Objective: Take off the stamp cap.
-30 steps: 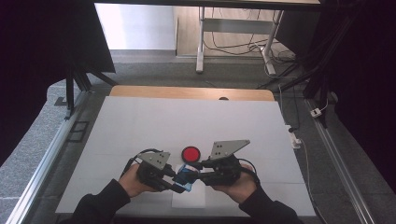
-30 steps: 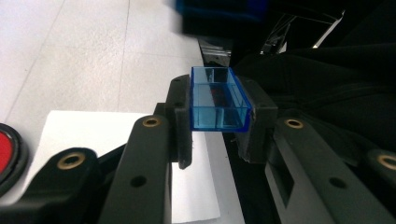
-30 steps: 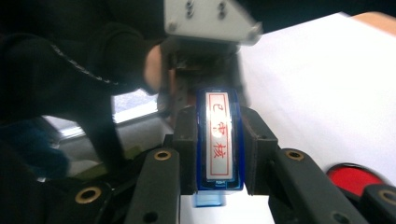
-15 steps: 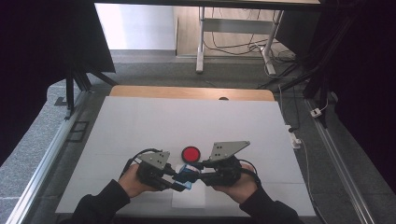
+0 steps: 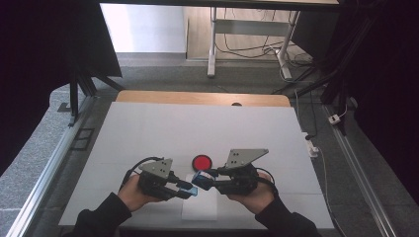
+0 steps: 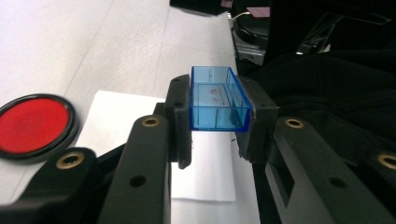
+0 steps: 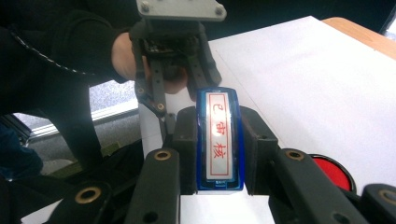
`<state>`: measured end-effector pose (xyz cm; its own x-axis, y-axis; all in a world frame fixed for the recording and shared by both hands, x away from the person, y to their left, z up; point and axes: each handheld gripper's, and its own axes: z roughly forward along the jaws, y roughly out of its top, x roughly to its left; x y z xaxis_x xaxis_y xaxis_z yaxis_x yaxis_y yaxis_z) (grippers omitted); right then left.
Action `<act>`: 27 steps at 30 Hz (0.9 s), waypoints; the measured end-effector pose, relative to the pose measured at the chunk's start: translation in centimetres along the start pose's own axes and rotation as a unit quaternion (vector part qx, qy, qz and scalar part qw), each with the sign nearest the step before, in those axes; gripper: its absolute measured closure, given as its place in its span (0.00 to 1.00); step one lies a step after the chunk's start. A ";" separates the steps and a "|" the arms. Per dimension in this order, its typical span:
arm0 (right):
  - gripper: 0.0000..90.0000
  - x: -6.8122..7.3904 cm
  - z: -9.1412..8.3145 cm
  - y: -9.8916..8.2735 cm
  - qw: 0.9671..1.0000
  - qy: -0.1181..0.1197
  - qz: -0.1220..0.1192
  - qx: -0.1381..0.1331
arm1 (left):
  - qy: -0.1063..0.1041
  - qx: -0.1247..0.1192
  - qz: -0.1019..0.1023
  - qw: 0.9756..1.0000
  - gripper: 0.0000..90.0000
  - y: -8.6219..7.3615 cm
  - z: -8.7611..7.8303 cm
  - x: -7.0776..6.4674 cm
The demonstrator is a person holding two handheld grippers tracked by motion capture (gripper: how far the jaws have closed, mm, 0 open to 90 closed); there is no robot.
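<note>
Nothing has shifted since the earlier frames: both my hands sit as before, near the red pad [image 5: 201,162]. That pad is a flat round disc, glossy red inside a black rim, lying on the matte white table [image 5: 148,133].

My left gripper [image 5: 188,191] clamps a clear blue plastic cap [image 6: 217,99], a small open rectangular tray, between its black jaws, just short of the pad.

My right gripper [image 5: 199,179] clamps the stamp [image 7: 219,140], a blue rectangular block with a shiny white label bearing red characters. Cap and stamp meet tip to tip over a white paper sheet [image 5: 200,210] lying just nearer than the pad.
</note>
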<state>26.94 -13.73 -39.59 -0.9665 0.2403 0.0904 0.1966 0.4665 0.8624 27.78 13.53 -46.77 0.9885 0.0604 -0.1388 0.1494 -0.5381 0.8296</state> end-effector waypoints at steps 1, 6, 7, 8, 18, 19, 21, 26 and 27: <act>0.79 0.0 0.0 0.0 1.000 -0.001 0.001 0.000 | 0.004 -0.001 -0.002 1.000 0.76 -0.1 -0.3 -0.1; 0.79 -0.2 -0.2 -0.1 1.000 -0.008 0.006 -0.006 | 0.026 -0.010 -0.015 1.000 0.76 -0.3 -1.3 -0.7; 0.79 -0.3 -0.2 -0.1 1.000 -0.010 0.006 -0.006 | 0.030 -0.011 -0.017 0.999 0.76 -0.4 -1.5 -0.8; 0.79 -0.3 -0.2 -0.1 1.000 -0.012 0.007 -0.007 | 0.034 -0.012 -0.018 0.999 0.76 -0.5 -1.8 -1.0; 0.79 -0.8 -0.5 -0.4 0.999 -0.030 0.015 -0.012 | 0.086 -0.033 -0.034 0.995 0.76 -1.5 -4.2 -2.6; 0.79 -0.9 -0.5 -0.4 0.999 -0.032 0.017 -0.014 | 0.091 -0.035 -0.036 0.995 0.76 -1.6 -4.4 -2.7; 0.79 -1.0 -0.6 -0.5 0.999 -0.036 0.020 -0.016 | 0.104 -0.043 -0.046 0.993 0.76 -1.8 -4.9 -3.2; 0.79 -1.1 -0.7 -0.5 0.998 -0.049 0.023 -0.021 | 0.142 -0.045 -0.068 0.987 0.76 -2.3 -5.8 -4.2; 0.79 -1.2 -0.7 -0.6 0.998 -0.051 0.022 -0.021 | 0.152 -0.043 -0.072 0.985 0.76 -2.4 -6.0 -4.4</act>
<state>27.83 -14.89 -39.81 -0.9344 0.3471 0.0796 0.2302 0.4182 0.8787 23.17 19.60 -44.92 0.9168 0.3868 -0.0997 0.2764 -0.4341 0.8574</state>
